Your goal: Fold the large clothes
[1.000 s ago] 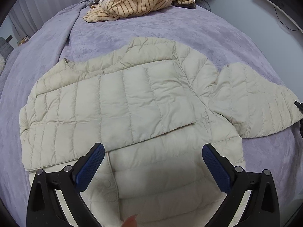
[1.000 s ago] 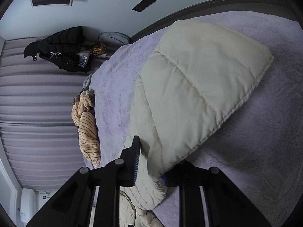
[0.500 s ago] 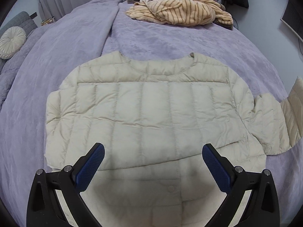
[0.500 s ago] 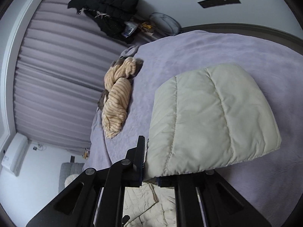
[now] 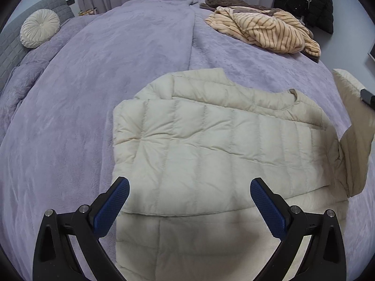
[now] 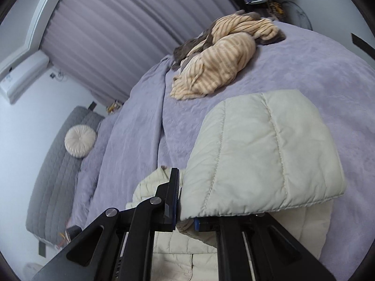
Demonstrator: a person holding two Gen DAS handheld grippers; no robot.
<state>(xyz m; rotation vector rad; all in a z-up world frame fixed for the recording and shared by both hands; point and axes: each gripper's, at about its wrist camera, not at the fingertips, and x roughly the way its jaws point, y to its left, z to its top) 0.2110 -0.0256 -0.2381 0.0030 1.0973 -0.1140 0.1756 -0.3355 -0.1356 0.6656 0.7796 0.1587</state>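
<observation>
Cream quilted jacket (image 5: pixel 211 145), lilac blanket (image 5: pixel 93 93), tan brown-striped garment (image 5: pixel 269 32)

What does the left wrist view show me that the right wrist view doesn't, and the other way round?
Only the left wrist view: the whole cream jacket lying flat on the bed, one sleeve already folded across its front, and the left gripper open and empty above it. Only the right wrist view: the right gripper shut on the other sleeve, lifted off the bed, plus an air conditioner on the wall. Both show the purple blanket, the striped garment, the round cushion and the curtain.
</observation>
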